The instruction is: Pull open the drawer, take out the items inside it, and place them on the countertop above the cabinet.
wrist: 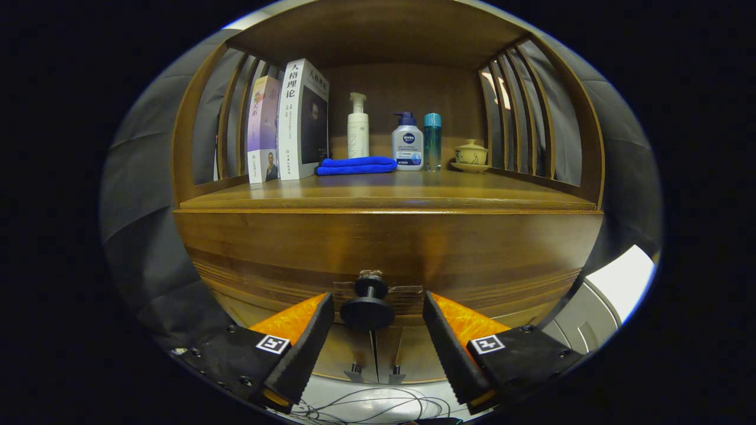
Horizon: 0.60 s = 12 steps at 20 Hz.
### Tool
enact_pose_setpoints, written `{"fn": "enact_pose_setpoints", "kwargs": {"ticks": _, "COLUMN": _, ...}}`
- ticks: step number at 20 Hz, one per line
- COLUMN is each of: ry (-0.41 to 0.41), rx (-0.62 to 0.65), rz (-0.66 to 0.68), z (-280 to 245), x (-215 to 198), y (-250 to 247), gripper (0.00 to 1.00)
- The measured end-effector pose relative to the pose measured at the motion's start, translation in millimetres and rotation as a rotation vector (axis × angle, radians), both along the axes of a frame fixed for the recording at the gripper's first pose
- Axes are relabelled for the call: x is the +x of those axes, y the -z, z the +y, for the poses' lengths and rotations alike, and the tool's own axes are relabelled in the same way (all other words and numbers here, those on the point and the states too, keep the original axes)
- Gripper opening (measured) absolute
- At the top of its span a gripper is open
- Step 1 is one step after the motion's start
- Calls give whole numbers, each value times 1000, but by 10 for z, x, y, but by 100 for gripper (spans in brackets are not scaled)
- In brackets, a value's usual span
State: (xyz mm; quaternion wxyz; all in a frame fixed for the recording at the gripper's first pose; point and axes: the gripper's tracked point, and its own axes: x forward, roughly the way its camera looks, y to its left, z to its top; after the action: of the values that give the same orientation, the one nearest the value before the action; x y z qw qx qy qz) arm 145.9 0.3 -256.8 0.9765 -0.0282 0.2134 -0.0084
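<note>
Wooden cabinet point(384, 248) seen head-on from the gripper view. The drawer front point(472, 248) is a wide panel whose long axis runs left to right beneath the countertop point(384, 195); it sits closed, flush with the cabinet face. Its knob point(367, 307), a dark disc on a short stem, points straight out toward the camera, so its axis lies along the fingers.

The gripper point(373, 330) is held level and square to the drawer front, the fingers reaching forward at knob height. The jaws stand wide open and hold nothing: the left finger point(307, 345) lies just beside the knob on its left, and the right finger point(446, 348) stands a little farther off on its right, neither touching it. The knob sits between the fingertips.

On the countertop, from left to right: two upright books point(289, 124) leaning against the slatted side; a folded blue cloth point(356, 166) lying flat; a white pump bottle point(358, 127) behind the cloth; a white bottle with a blue pump cap point(407, 144); a slim teal bottle point(432, 140) just beside it; and a lidded tea bowl on a saucer point(471, 156) near the right slats. Loose cables point(378, 404) lie on the floor below the cabinet.
</note>
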Motion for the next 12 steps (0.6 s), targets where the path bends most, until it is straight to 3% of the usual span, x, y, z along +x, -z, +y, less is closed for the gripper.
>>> {"fn": "enact_pose_setpoints", "kwargs": {"ticks": 1, "ry": -6, "rx": -7, "rz": 5, "z": 8, "x": -7, "y": 17, "gripper": 95}}
{"fn": "enact_pose_setpoints", "kwargs": {"ticks": 12, "ry": -17, "rx": 30, "rz": 14, "z": 65, "x": 12, "y": 59, "gripper": 33}}
